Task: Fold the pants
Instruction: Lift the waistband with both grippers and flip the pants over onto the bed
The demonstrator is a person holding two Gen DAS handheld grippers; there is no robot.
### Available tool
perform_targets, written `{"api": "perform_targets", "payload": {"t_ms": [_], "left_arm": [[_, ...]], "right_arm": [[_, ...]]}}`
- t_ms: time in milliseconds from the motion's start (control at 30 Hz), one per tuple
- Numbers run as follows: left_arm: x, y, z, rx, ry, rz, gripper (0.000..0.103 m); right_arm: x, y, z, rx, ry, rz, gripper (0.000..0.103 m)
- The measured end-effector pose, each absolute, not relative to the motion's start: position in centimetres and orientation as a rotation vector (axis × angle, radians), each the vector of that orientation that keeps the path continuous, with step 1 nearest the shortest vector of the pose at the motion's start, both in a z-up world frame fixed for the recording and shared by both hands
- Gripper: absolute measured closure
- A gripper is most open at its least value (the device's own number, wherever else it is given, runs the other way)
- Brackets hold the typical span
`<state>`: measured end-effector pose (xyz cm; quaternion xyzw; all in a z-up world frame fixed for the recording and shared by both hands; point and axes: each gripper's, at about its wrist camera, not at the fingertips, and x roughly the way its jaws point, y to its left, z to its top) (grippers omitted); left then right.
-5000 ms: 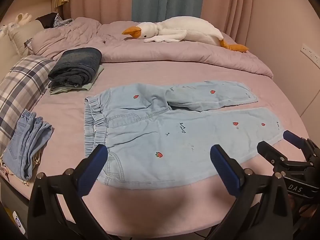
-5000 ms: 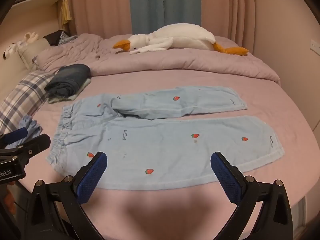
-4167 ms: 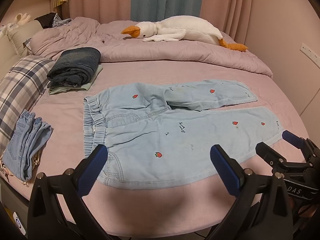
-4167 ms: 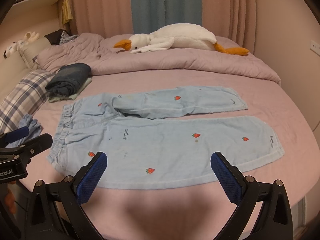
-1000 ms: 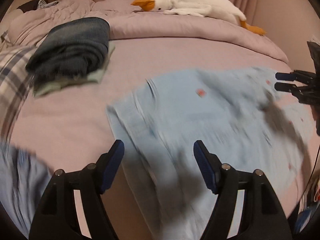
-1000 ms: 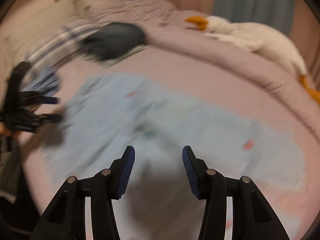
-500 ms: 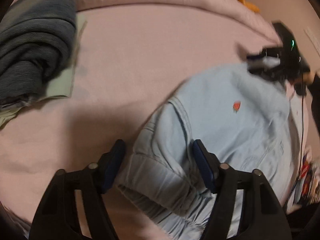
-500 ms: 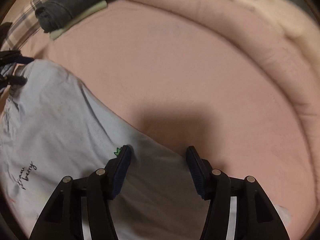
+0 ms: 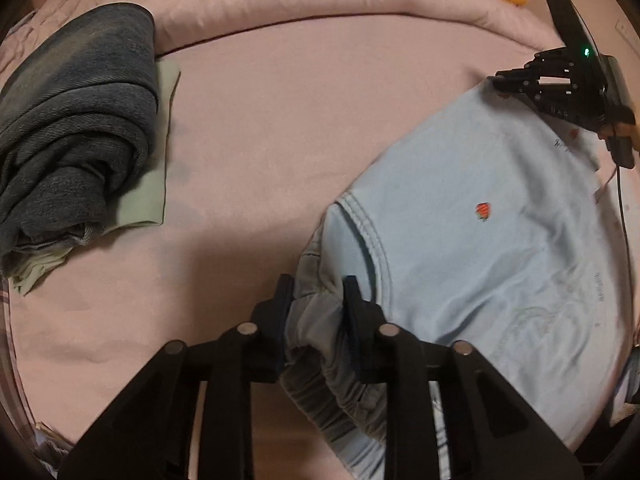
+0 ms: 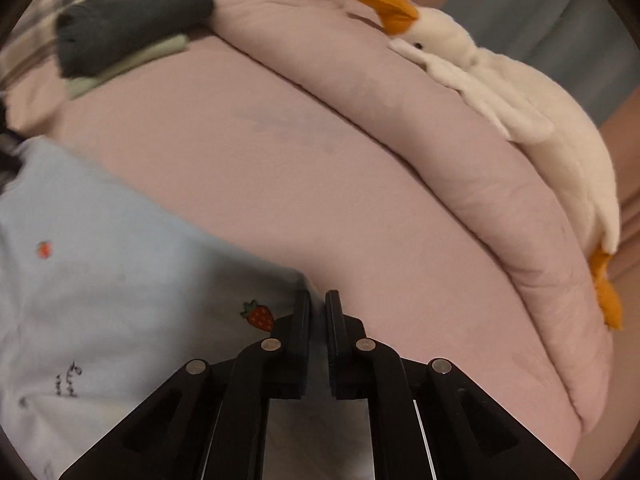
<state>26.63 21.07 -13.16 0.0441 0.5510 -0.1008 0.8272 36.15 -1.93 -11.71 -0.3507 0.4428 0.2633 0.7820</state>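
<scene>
On the pink bed [image 9: 260, 128], the light-blue pants [image 9: 480, 240] are pinched: waistband by the steeply down-tilted left gripper [image 9: 318, 292], just closed; hem corner by the right gripper [image 10: 317, 304].

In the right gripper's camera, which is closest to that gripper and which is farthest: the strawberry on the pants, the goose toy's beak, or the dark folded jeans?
From the right gripper:
1. Strawberry on the light blue pants, just left of the fingers.
2. Goose toy's orange beak, far up and right, on the duvet.
3. Dark folded jeans, far upper left. Its rank against the beak is too close to call.
</scene>
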Motion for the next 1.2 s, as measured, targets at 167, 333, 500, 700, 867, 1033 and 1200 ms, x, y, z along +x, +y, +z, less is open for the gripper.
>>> {"api": "perform_targets", "payload": {"t_ms": [167, 333, 500, 700, 867, 1033, 1200], "left_arm": [[26.8, 22.3, -12.5, 0.023, 1.173, -0.212, 0.036], [27.3, 22.6, -13.7, 0.002, 1.225, -0.239, 0.039], [27.5, 21.8, -13.1, 0.082, 1.228, -0.262, 0.069], [25.5, 19.3, -10.2, 0.233, 1.11, -0.123, 0.078], [21.1, 16.3, -6.2, 0.345, 0.942, -0.044, 0.08], [13.9, 14.8, -3.6, 0.405, 0.785, -0.013, 0.08], [7.2, 13.5, -4.3, 0.44, 0.715, -0.015, 0.082]], "right_arm": [[35.4, -1.3, -13.8, -0.859, 0.941, 0.525, 0.097], [36.2, -3.4, -12.6, -0.729, 1.034, 0.552, 0.047], [37.0, -4.8, -13.3, -0.583, 1.138, 0.597, 0.062], [32.3, -4.7, -10.9, -0.723, 0.975, 0.594, 0.097], [28.1, -6.8, -5.0, -0.723, 0.821, 0.501, 0.097], [21.8, -10.3, 0.5, -0.65, 0.691, 0.49, 0.097], [14.4, -14.3, 2.0, -0.615, 0.652, 0.519, 0.097]]}}
